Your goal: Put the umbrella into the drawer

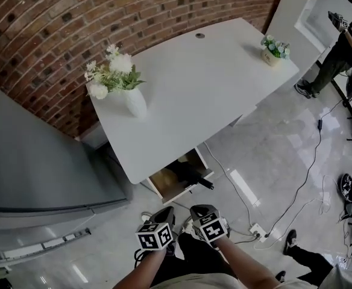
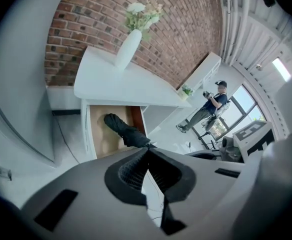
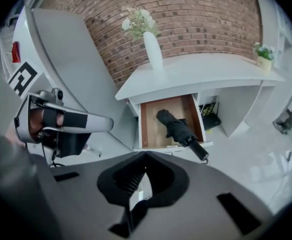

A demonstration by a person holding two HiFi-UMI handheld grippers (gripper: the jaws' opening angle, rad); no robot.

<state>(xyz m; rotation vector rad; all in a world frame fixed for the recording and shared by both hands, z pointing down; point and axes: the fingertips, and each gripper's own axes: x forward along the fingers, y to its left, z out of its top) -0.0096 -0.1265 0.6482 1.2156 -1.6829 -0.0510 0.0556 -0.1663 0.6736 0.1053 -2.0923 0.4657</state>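
Note:
A folded black umbrella [image 1: 188,173] lies in the open wooden drawer [image 1: 164,182] under the white table [image 1: 212,83]. Its handle [image 3: 199,150] sticks out over the drawer's front edge. Both grippers are held low in the head view, short of the drawer and apart from the umbrella. My left gripper [image 1: 163,214] is shut, its jaw tips meeting with nothing between them [image 2: 147,151]. My right gripper [image 1: 203,211] is likewise shut and empty [image 3: 146,155]. The umbrella [image 2: 126,131] shows just beyond the left jaws, and in the right gripper view it [image 3: 176,126] rests slantwise in the drawer [image 3: 151,119].
A white vase of flowers [image 1: 134,101] and a small plant pot [image 1: 272,52] stand on the table. A grey cabinet [image 1: 37,167] is at the left, a brick wall behind. Cables [image 1: 302,185] cross the floor at the right; a person [image 1: 339,47] stands far right.

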